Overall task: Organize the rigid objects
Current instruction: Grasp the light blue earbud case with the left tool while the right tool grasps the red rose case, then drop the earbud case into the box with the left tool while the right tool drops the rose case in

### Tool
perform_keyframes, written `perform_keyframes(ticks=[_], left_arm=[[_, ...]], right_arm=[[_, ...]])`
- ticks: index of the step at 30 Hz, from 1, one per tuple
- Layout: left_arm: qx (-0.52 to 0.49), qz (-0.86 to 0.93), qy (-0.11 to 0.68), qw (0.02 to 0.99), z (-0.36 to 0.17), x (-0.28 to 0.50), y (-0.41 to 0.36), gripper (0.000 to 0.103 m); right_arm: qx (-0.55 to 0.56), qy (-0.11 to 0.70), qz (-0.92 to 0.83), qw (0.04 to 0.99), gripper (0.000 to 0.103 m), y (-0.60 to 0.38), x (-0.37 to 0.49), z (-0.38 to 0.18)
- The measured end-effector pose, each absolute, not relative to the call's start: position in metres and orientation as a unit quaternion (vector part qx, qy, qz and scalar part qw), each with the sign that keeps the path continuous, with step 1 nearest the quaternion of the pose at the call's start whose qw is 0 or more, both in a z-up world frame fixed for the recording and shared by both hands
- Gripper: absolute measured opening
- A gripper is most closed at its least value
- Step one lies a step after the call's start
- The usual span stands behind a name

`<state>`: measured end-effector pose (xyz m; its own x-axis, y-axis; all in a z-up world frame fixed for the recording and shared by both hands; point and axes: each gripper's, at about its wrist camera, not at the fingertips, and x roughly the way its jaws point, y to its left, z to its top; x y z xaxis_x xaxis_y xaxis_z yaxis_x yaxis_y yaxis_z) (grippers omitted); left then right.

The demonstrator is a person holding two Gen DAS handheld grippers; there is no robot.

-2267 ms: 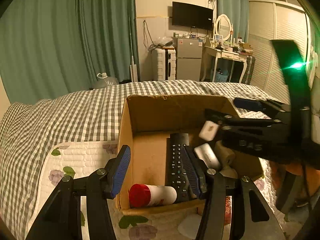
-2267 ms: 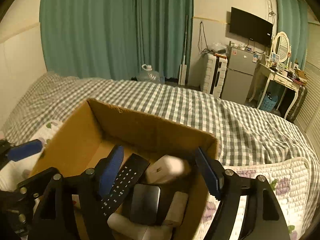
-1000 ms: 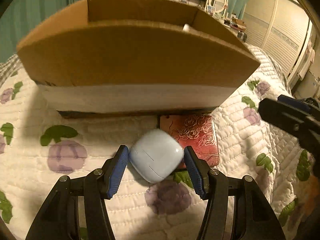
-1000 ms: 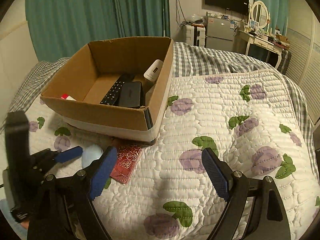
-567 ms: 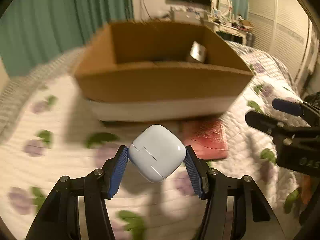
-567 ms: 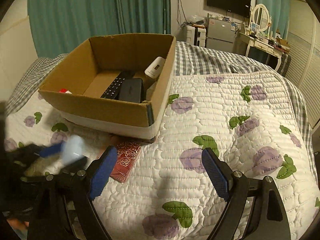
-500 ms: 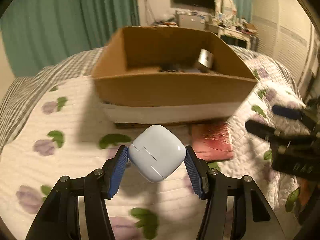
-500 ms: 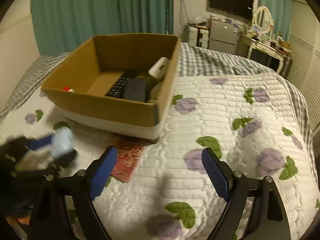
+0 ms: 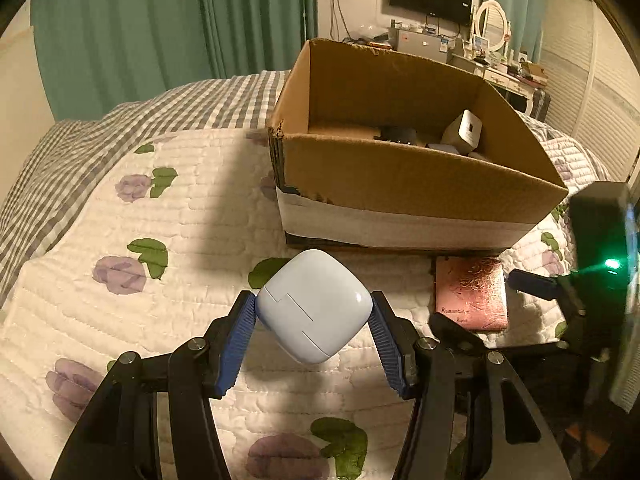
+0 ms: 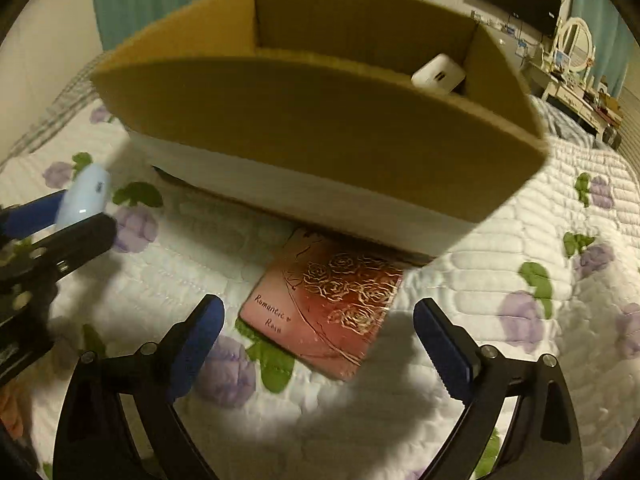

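My left gripper point(image 9: 314, 330) is shut on a pale blue rounded case point(image 9: 314, 304) and holds it above the quilt, in front of the cardboard box point(image 9: 400, 184). The case point(image 10: 84, 196) and the left gripper point(image 10: 60, 216) show at the left of the right wrist view. My right gripper point(image 10: 318, 334) is open and empty, low over a red rose-patterned booklet point(image 10: 324, 304) that lies on the quilt against the front of the box point(image 10: 320, 120). The booklet point(image 9: 470, 294) shows in the left wrist view too, with the right gripper point(image 9: 552, 292) beside it.
The box holds a white adapter point(image 9: 464, 132), a dark remote point(image 9: 396, 134) and other items. The flowered white quilt point(image 9: 160, 240) covers the bed, with a checked blanket point(image 9: 120, 128) behind. Green curtains and furniture stand at the far wall.
My left gripper has closed on the blue case, lifted it off the quilt and drawn back to the left. My right gripper has dropped from high over the bed down to the red booklet.
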<state>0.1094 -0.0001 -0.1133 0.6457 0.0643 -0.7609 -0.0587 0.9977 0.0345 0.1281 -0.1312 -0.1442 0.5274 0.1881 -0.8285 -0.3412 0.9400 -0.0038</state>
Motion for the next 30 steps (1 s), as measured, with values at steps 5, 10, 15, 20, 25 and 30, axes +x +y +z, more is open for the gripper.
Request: perform_keyframes(ticks=[5,10,15,20,25,30], left_arm=[[0.004,0.032,0.423,0.905,-0.115,0.111,0.0,0.058],[0.002,0.032,0.425,0.905,-0.116,0.111,0.001,0.058],[-0.002,0.031,0.421,0.906,-0.114,0.109,0.0,0.058],[-0.004,0.028,0.415,0.91,-0.109,0.104,-0.003,0.058],[-0.004,0.026,0.404,0.915,-0.098,0.095,-0.006,0.058],[-0.011,0.028,0.397,0.918,-0.087,0.08,-0.005,0.058]], right_arm=[[-0.098,0.468,0.126,0.869,0.097,-0.119,0.143,-0.159],[-0.121,0.454,0.117,0.875,0.091,-0.114,0.142,-0.164],[-0.122,0.447,0.118,0.878,0.084,-0.117,0.132,-0.161],[-0.116,0.444,0.127,0.88,0.078,-0.128,0.116,-0.148],[-0.11,0.427,0.135,0.887,0.076,-0.139,0.096,-0.128],[-0.086,0.419,0.151,0.891,0.074,-0.145,0.076,-0.109]])
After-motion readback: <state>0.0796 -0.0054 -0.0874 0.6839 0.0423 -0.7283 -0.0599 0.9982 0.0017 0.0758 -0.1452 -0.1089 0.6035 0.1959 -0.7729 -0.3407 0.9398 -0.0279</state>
